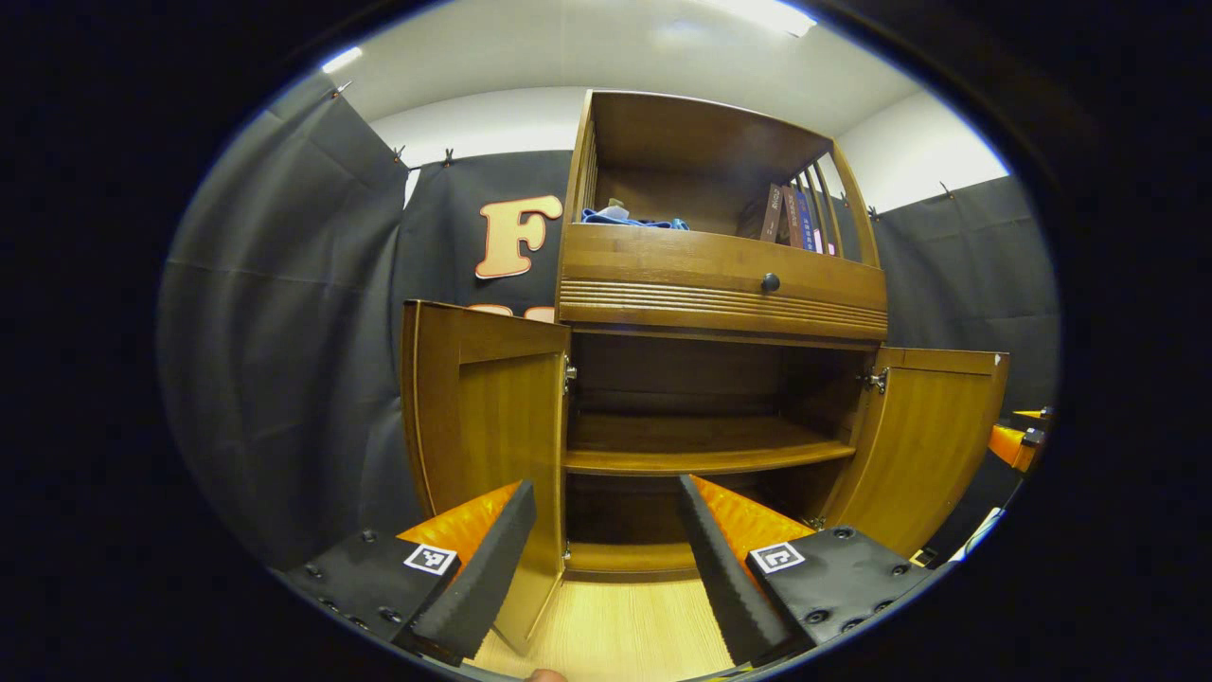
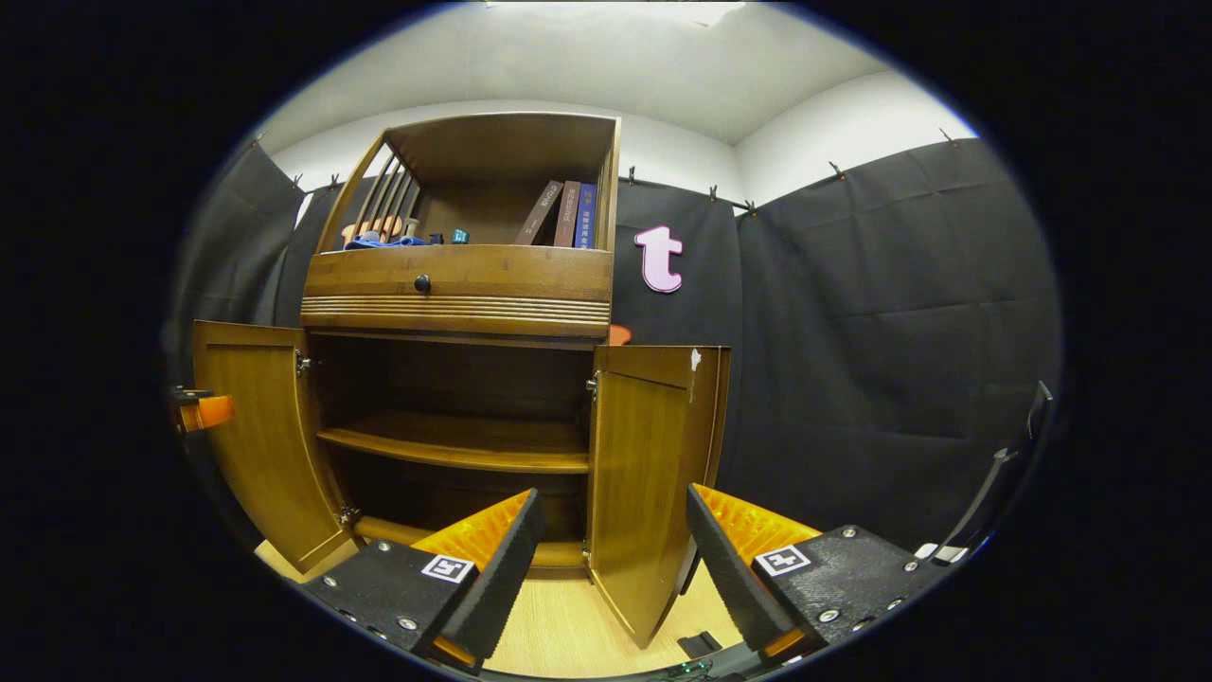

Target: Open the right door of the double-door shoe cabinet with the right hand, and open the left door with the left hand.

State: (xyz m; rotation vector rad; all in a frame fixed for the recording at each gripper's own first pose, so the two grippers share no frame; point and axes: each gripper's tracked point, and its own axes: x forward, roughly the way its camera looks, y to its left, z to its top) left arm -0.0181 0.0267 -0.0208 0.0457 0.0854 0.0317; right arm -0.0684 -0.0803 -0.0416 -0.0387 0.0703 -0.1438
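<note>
With both doors swung wide, the left gripper point(image 1: 606, 559) and right gripper point(image 2: 606, 568) sit jaws apart, gripping nothing, straddling the left door point(image 1: 492, 426) and right door point(image 2: 644, 474) edges, so any sideways drift could knock either door

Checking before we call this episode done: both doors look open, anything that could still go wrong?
1. The left door stands between the open fingers of the left gripper; a sideways pull-out could swing it.
2. Likewise the right door and the right gripper.
3. Each door edge sits near a finger, so closing could pinch it.
</note>
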